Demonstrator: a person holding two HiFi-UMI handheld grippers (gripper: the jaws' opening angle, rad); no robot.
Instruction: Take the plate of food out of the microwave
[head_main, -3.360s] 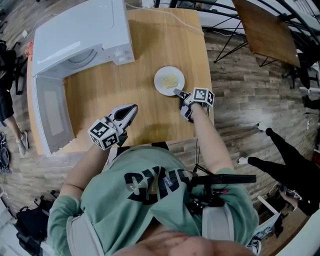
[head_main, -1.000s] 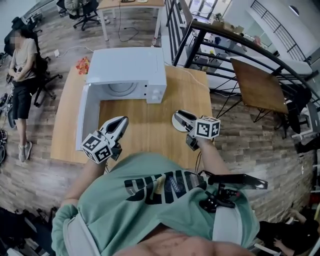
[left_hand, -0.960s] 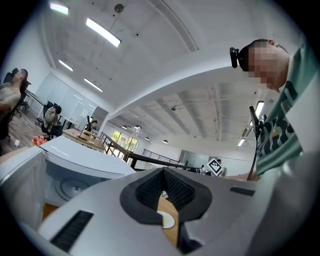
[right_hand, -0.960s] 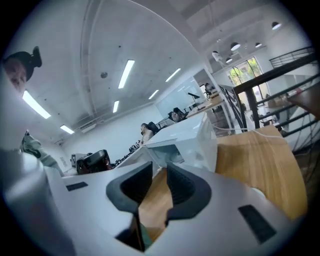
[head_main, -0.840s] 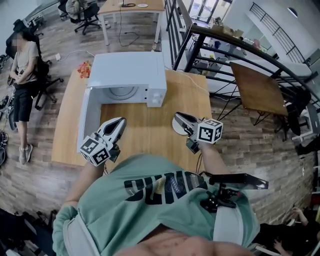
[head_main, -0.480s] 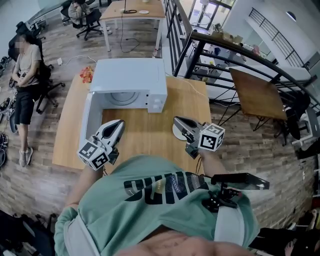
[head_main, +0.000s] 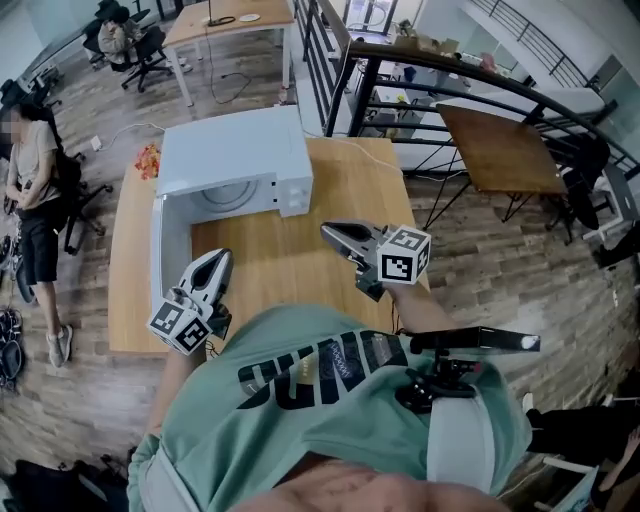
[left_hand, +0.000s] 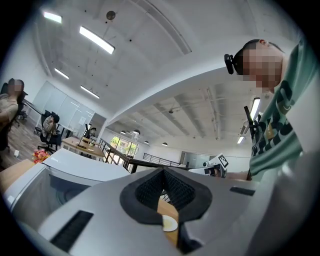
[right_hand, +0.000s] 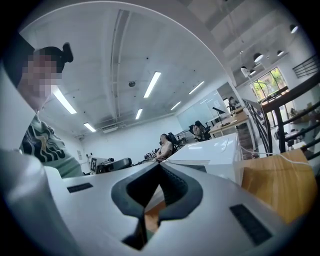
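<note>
The plate, small, round and white, lay on the wooden surface, low at the centre of the left gripper view. The left tool and the right tool were both closed and empty, below the open microwave.

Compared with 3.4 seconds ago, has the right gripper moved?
Yes. The right gripper has lifted from the plate's rim and now hangs shut above the table, its tip nearer the microwave.

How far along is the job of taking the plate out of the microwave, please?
Done: the plate sits on the table, outside the microwave, whose cavity shows empty. In hand: nothing; the left gripper and right gripper are shut and empty. Left: at most closing the open door.
</note>
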